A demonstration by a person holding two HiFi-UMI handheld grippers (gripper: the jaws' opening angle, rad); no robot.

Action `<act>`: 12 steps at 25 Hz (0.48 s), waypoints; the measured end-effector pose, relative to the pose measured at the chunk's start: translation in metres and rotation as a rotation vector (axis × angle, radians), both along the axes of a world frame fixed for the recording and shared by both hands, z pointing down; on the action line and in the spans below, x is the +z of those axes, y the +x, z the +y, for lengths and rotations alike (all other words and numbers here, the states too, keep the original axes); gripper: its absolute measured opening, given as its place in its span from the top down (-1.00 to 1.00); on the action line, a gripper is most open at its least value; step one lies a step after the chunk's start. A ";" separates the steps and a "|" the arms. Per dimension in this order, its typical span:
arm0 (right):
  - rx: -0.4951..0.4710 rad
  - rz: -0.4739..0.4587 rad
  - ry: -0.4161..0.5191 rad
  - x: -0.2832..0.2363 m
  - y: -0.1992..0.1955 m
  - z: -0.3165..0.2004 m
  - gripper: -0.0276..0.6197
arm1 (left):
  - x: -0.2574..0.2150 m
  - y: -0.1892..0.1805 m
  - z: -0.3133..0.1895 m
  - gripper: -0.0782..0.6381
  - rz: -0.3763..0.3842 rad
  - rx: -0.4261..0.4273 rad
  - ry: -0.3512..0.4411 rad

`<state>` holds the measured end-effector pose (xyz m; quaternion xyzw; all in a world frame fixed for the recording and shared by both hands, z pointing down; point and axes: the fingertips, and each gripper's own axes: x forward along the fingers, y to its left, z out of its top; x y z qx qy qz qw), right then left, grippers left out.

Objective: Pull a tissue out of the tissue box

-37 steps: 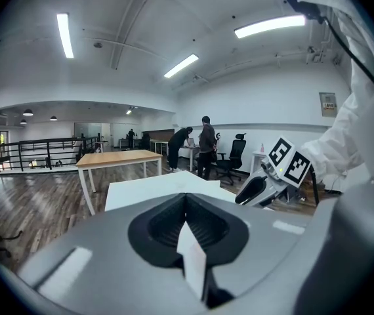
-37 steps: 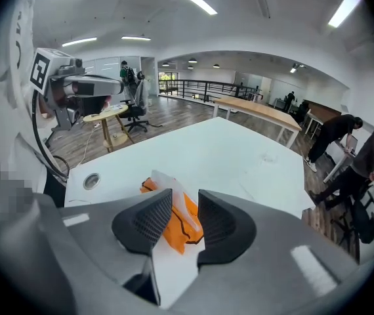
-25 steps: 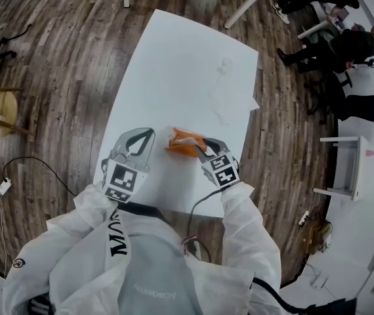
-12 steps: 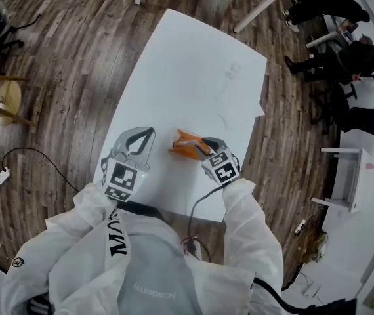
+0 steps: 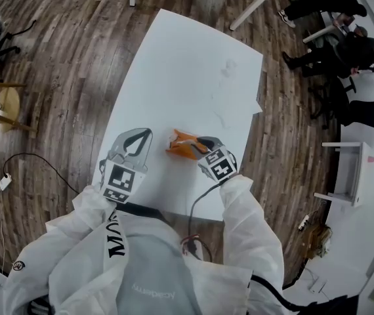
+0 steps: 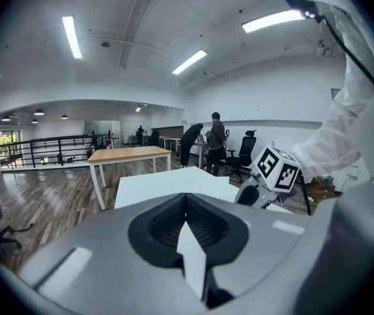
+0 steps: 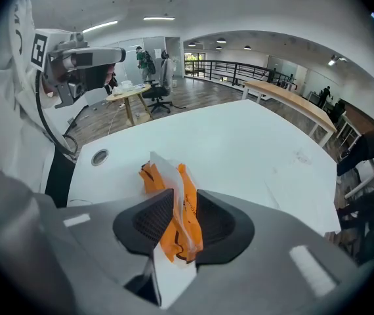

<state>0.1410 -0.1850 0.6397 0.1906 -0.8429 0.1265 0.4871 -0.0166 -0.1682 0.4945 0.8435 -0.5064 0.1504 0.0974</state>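
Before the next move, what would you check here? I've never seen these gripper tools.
1. Right gripper lined up on the tissue pack: ok, the pack stands between its jaws.
2. A tissue sticks out to grab: ok, a white sheet pokes from the pack's top.
3. Firm pinch: not ok, the jaws have just been closing but stand wide and do not seem to press.
4. Left gripper steadying the pack: not ok, it is shut, empty and apart from the pack.
5. Pack resting on the table: ok.
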 end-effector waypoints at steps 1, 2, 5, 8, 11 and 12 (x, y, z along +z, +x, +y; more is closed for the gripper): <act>0.000 -0.002 0.000 0.000 -0.001 0.000 0.58 | 0.000 0.000 0.000 0.78 -0.001 0.001 0.000; 0.000 -0.004 0.000 0.000 -0.002 0.000 0.59 | 0.000 -0.001 0.000 0.78 -0.002 0.002 -0.001; 0.002 -0.008 0.000 0.000 -0.005 0.001 0.61 | 0.000 0.000 0.000 0.78 -0.005 0.006 -0.002; 0.006 -0.014 0.000 0.000 -0.002 0.001 0.66 | 0.000 0.005 0.000 0.78 -0.009 0.011 -0.002; 0.010 -0.020 0.000 -0.001 0.001 0.001 0.69 | -0.001 0.010 -0.002 0.78 -0.012 0.016 -0.004; 0.011 -0.022 0.001 -0.001 0.001 0.000 0.70 | -0.001 0.010 -0.002 0.78 -0.012 0.018 -0.005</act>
